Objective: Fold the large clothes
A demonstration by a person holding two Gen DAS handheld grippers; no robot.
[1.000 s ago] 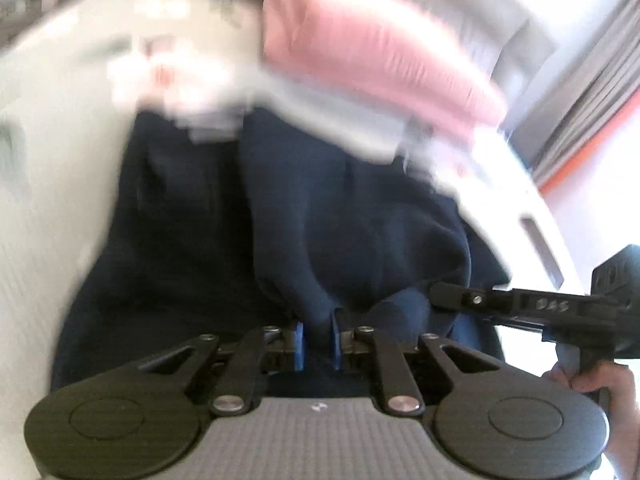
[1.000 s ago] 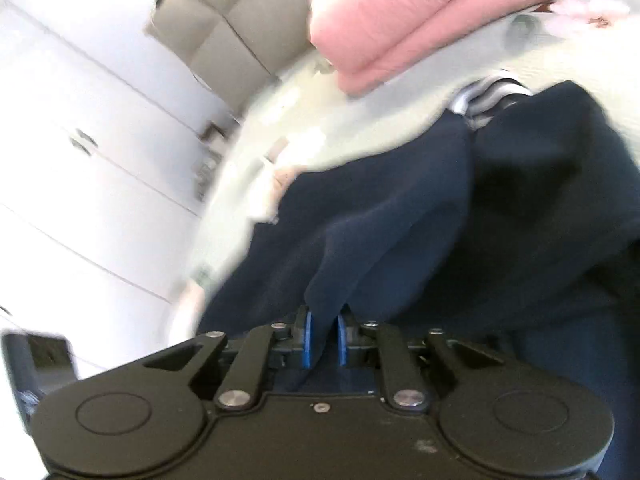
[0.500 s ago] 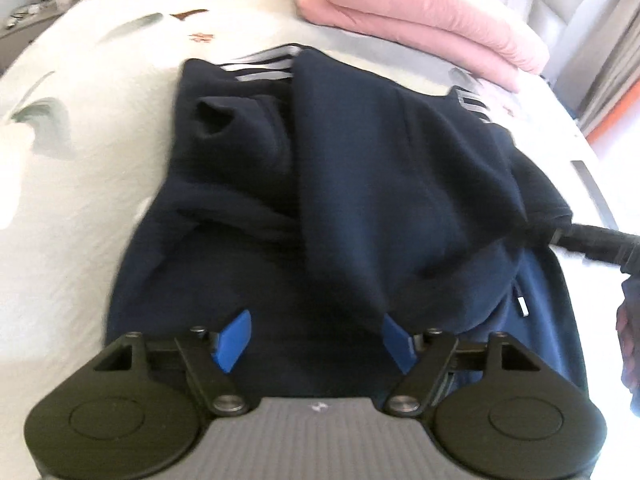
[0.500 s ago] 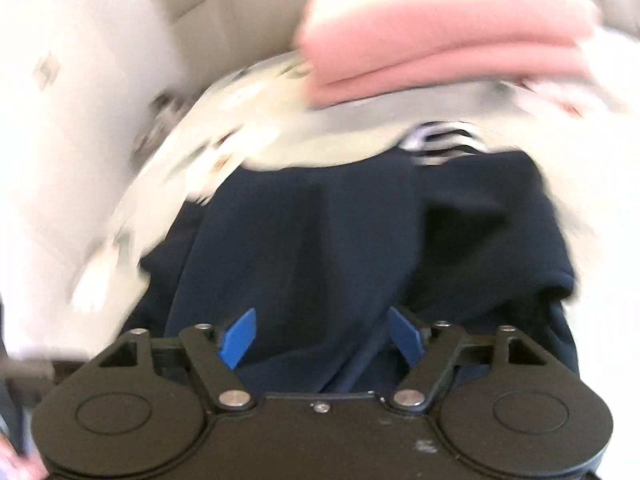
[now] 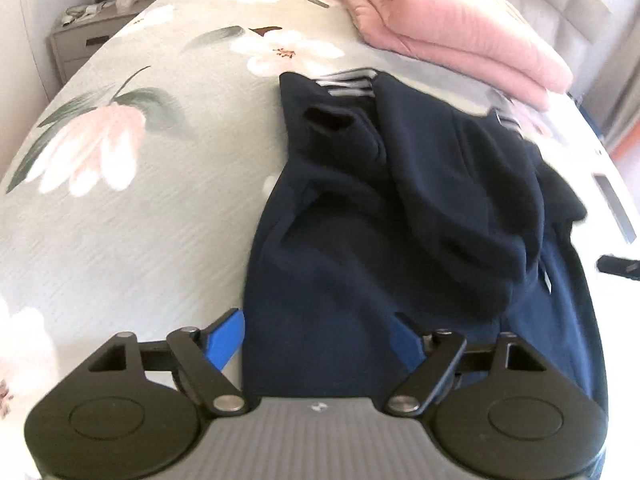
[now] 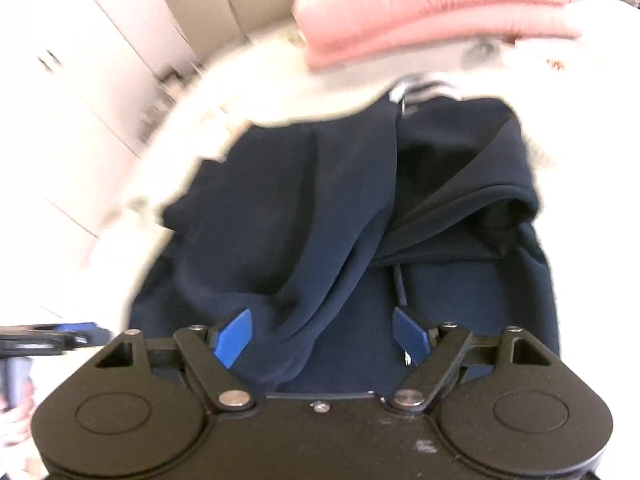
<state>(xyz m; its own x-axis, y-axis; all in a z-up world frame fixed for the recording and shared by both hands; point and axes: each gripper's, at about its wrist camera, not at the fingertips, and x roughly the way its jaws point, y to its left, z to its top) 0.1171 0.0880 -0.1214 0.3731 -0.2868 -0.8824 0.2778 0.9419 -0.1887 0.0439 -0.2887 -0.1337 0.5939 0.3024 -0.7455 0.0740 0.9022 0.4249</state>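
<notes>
A navy hooded sweatshirt [image 5: 392, 216] lies on the floral bedspread [image 5: 132, 184], its sides folded over the middle and striped cuffs at the far end. My left gripper [image 5: 318, 338] is open and empty, just above the garment's near left edge. In the right wrist view the same sweatshirt [image 6: 320, 216] fills the middle, with a folded sleeve and the hood and its drawstring to the right. My right gripper [image 6: 322, 336] is open and empty above the near part of the cloth. The other gripper's tip shows at the right edge of the left wrist view [image 5: 618, 266].
A folded pink quilt [image 5: 448, 28] lies at the head of the bed, beyond the sweatshirt. A bedside cabinet [image 5: 84, 36] with clutter stands at the far left. The bed's right edge runs close to the garment. White wardrobe doors [image 6: 60, 92] are to the left in the right wrist view.
Both grippers were shut on folds of the sweatshirt a second ago. They have opened and let the cloth drop onto the garment, then drawn back a little.
</notes>
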